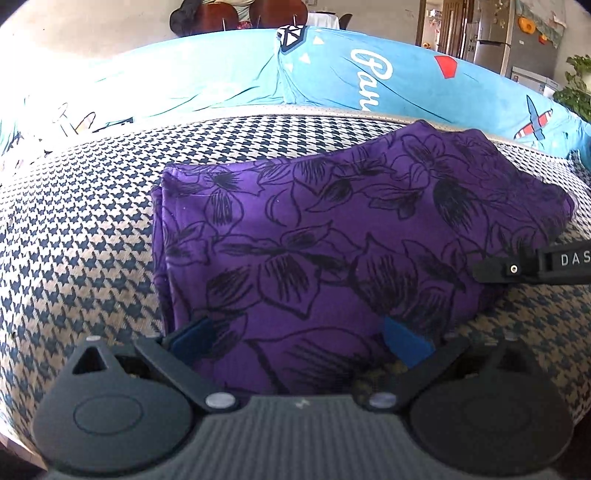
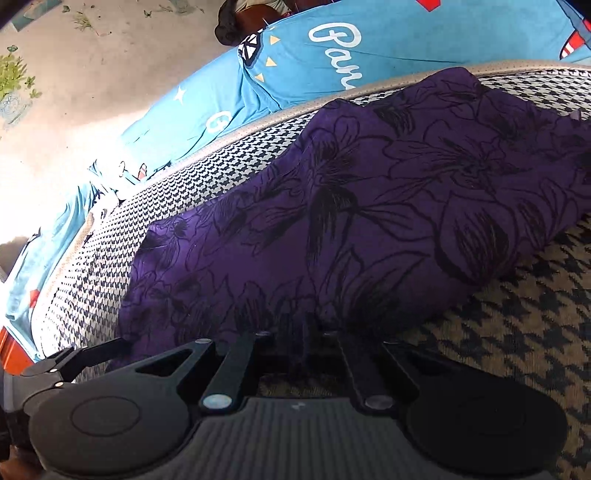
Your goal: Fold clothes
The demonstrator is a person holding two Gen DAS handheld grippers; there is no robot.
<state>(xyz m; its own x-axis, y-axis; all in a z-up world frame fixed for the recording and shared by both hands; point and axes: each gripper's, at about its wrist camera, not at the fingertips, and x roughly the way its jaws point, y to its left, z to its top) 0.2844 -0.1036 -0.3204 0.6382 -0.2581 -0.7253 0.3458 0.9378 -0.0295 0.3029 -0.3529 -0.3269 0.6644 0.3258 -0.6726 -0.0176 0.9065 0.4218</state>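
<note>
A purple garment (image 1: 332, 236) with black flower outlines lies folded into a thick rectangle on a houndstooth cushion (image 1: 81, 229). My left gripper (image 1: 299, 339) stands open at the garment's near edge, its blue pads (image 1: 192, 336) wide apart with the cloth between them. My right gripper (image 1: 495, 269) reaches in from the right and meets the garment's right edge. In the right wrist view the garment (image 2: 388, 192) fills the middle. There my right gripper (image 2: 299, 332) is shut, its tips buried in the dark cloth at the near edge. The left gripper (image 2: 55, 365) shows at the lower left.
A blue printed sheet (image 1: 332, 74) covers the raised surface behind the cushion. Beyond it are dark chairs (image 1: 221, 14), a grey fridge (image 1: 517, 40) and a leafy plant (image 1: 576, 88). Pale floor (image 2: 92, 92) lies past the cushion's rim (image 2: 258, 122).
</note>
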